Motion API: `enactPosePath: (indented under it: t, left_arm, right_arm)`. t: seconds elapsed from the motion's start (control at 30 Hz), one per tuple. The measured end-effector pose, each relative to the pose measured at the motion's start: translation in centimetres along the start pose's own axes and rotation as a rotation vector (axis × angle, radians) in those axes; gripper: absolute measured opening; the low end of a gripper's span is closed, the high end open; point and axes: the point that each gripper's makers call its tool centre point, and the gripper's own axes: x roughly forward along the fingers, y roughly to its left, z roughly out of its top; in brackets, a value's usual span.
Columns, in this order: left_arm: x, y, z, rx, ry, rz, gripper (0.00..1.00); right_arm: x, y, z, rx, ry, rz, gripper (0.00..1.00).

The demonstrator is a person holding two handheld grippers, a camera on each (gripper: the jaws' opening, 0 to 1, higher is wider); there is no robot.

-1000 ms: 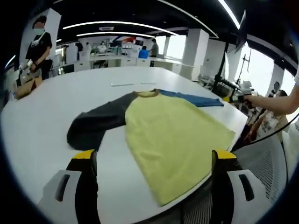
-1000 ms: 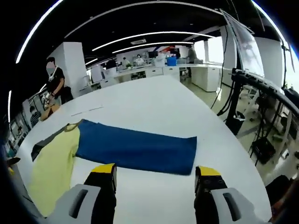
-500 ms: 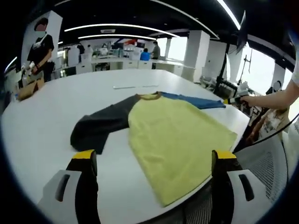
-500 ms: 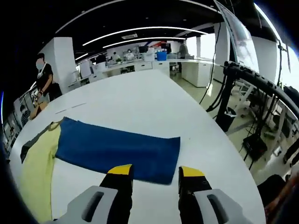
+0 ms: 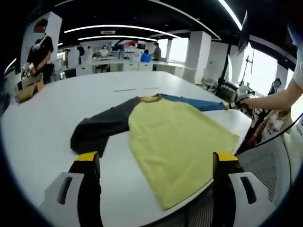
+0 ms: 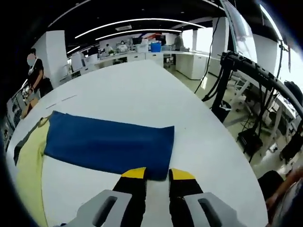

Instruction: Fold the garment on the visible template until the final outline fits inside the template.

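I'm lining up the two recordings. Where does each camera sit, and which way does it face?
Left gripper view: rides the left gripper, jaws wide apart, facing the shirt across the table; a forearm enters from the right.
Right gripper view: rides the right gripper, jaws nearly together at the blue sleeve end.
Shared: shirt, blue sleeve, table.

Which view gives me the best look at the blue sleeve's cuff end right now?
The right gripper view: the blue sleeve lies flat and large, its cuff end just ahead of the right gripper, whose jaws are nearly closed. In the left gripper view it is a thin, distant strip beyond the yellow body.
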Motion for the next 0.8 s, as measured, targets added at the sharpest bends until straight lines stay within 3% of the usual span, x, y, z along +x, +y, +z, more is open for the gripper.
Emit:
enactPosePath:
  t: [0.4, 0.7, 0.8]
  left_arm:
    - [-0.01, -0.11, 0.02, 0.011, 0.007, -0.013, 0.95]
    - [0.1, -0.66, 0.33, 0.032, 0.009, -0.03, 0.97]
    - [0.05, -0.81, 0.54, 0.032, 0.006, -0.03, 0.99]
  right_arm:
    - [0.22, 0.09, -0.37, 0.007, 0.044, -0.033, 0.05]
    - [0.25, 0.39, -0.31, 0.08, 0.049, -0.02, 0.0]
    - [0.01, 0.82, -0.02, 0.165, 0.033, 0.003, 0.0]
